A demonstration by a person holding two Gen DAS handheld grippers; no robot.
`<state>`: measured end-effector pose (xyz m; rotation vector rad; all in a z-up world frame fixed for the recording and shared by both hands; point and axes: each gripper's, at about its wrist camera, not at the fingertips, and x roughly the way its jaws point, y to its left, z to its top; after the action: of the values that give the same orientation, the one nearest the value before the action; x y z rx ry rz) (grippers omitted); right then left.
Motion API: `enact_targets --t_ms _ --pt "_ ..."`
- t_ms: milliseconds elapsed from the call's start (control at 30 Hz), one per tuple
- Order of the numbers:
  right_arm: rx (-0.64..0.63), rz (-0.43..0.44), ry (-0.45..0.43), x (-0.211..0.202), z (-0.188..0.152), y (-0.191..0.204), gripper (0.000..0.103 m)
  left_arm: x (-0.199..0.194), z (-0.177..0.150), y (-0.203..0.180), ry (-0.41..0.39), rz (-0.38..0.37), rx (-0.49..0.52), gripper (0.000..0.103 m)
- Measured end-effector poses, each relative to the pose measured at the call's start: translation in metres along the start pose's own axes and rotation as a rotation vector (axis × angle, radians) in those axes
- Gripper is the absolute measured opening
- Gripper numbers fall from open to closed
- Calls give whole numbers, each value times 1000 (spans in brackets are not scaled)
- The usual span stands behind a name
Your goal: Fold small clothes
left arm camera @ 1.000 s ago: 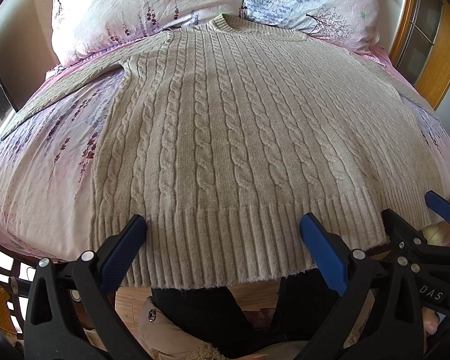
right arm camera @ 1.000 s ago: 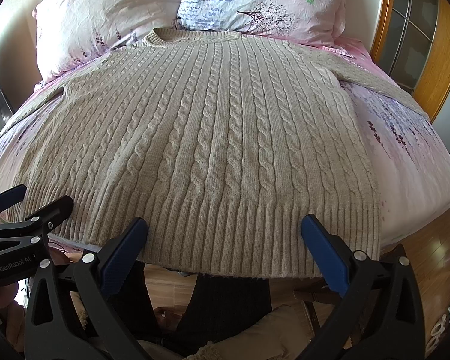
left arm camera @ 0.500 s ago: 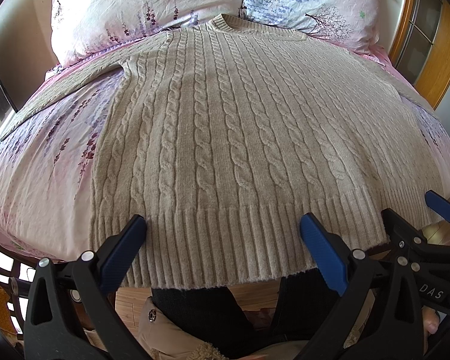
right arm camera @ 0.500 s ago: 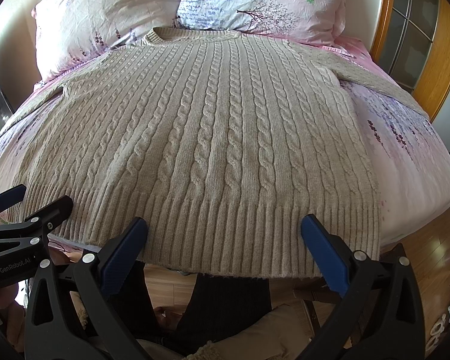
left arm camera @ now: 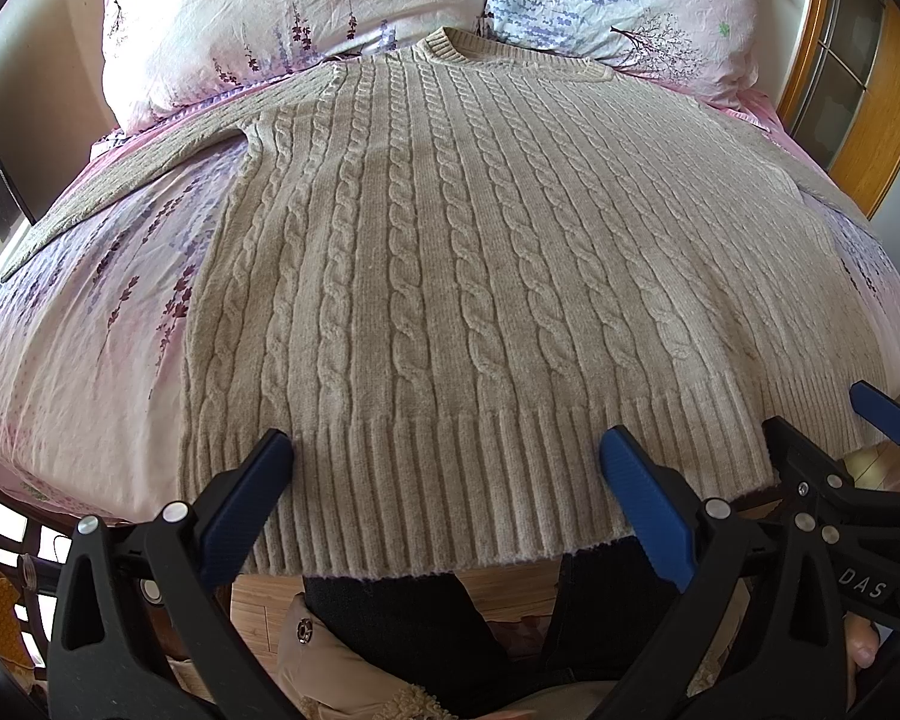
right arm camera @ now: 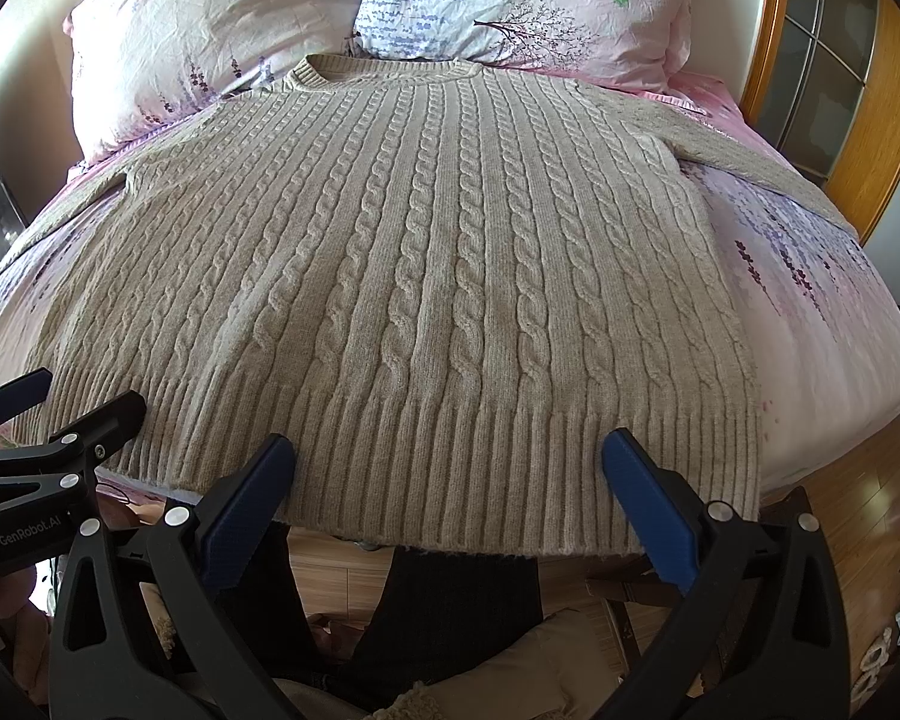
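A beige cable-knit sweater (left arm camera: 450, 276) lies flat and face up on the bed, collar far, ribbed hem (left arm camera: 438, 492) hanging slightly over the near edge; it also shows in the right wrist view (right arm camera: 426, 276). Both sleeves spread out to the sides. My left gripper (left arm camera: 444, 468) is open and empty, its blue pads (left arm camera: 246, 510) just above the hem's left half. My right gripper (right arm camera: 447, 468) is open and empty above the hem's right half. Each gripper shows at the edge of the other's view: the right one (left arm camera: 858, 456), the left one (right arm camera: 42, 420).
The bed has a pink floral sheet (left arm camera: 72, 348) and two pillows (right arm camera: 222, 30) by the headboard. A wooden-framed cabinet (right arm camera: 840, 90) stands at the right. Wooden floor (right arm camera: 858, 516) and the person's dark-trousered legs (left arm camera: 426, 630) lie below the bed's near edge.
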<state>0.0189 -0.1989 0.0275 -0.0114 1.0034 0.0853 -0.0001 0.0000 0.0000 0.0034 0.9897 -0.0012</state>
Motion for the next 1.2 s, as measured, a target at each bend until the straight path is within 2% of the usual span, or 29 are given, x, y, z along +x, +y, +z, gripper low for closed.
enact_targets --t_ms 1000,1200 --pt "-14 4 -1 1 1 2 102 -1 1 0 18 -3 6 101" --pt "-89 64 -28 2 2 -3 102 3 6 2 46 -19 31 101"
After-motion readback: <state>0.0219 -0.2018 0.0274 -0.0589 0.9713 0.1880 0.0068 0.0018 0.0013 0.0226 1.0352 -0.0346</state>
